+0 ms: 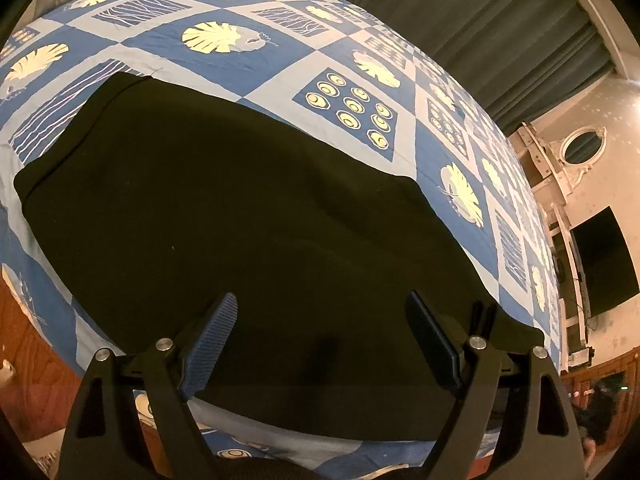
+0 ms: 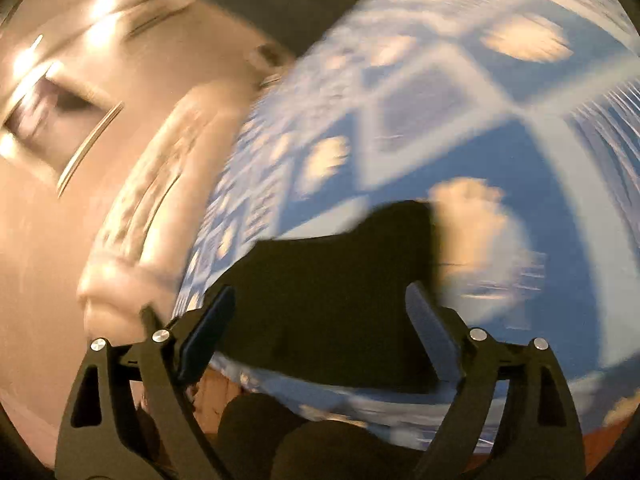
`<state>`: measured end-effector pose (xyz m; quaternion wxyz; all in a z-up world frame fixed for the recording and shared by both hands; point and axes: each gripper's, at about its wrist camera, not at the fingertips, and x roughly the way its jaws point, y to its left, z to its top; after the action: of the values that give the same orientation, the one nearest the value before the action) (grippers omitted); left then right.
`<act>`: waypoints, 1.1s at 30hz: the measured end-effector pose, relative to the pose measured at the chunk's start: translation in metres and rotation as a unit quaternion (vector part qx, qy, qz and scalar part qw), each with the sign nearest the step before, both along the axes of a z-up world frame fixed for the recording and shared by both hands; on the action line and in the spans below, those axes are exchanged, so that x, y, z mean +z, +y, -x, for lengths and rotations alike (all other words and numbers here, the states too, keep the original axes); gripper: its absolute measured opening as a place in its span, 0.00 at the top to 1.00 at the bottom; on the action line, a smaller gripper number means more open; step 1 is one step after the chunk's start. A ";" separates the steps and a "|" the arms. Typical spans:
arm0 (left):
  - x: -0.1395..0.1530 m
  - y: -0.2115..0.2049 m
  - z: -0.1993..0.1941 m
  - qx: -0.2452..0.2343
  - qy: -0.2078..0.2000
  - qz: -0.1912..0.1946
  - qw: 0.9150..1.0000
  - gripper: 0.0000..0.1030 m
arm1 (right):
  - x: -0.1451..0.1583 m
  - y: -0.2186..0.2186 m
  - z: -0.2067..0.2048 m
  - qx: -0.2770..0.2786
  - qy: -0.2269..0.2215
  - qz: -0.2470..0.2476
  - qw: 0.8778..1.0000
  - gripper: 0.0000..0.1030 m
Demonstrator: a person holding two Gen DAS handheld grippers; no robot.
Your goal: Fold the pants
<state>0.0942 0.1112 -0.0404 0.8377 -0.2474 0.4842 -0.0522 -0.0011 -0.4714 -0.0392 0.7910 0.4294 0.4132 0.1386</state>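
Nowhere on the black pants (image 1: pixel 248 232) or patterned bedspread (image 1: pixel 224 68) is writing legible.

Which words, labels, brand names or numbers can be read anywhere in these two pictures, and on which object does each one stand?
None can be read.
The bedspread carries only leaf, wave and ring patterns, no letters.
The black pants show no label or tag.
The right wrist view is too blurred by motion to read anything.

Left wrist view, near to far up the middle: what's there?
left gripper, jaws apart → black pants lying flat → blue patterned bedspread → green curtain
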 end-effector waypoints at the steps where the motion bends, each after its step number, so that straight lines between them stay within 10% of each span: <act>1: -0.001 0.000 -0.001 0.000 0.000 -0.001 1.000 0.18 | -0.015 -0.010 0.002 -0.007 0.018 -0.025 0.999 0.15; 10: -0.002 -0.001 0.001 -0.003 0.001 -0.005 1.000 0.18 | -0.060 0.034 -0.009 0.108 0.056 -0.063 0.991 0.16; 18: -0.002 -0.002 0.003 -0.003 0.003 -0.008 1.000 0.18 | -0.065 0.032 -0.011 0.121 0.061 -0.031 0.990 0.73; 21: -0.001 -0.003 0.002 -0.003 0.003 -0.008 1.000 0.18 | -0.058 0.040 -0.012 0.135 0.059 0.026 0.989 0.78; 33: -0.001 -0.005 0.003 -0.004 0.003 -0.010 1.000 0.18 | -0.047 -0.001 -0.034 0.081 0.013 -0.054 0.995 0.23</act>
<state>0.0915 0.1058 -0.0414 0.8384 -0.2369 0.4883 -0.0496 0.0326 -0.4726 -0.0860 0.7472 0.4387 0.4488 0.2184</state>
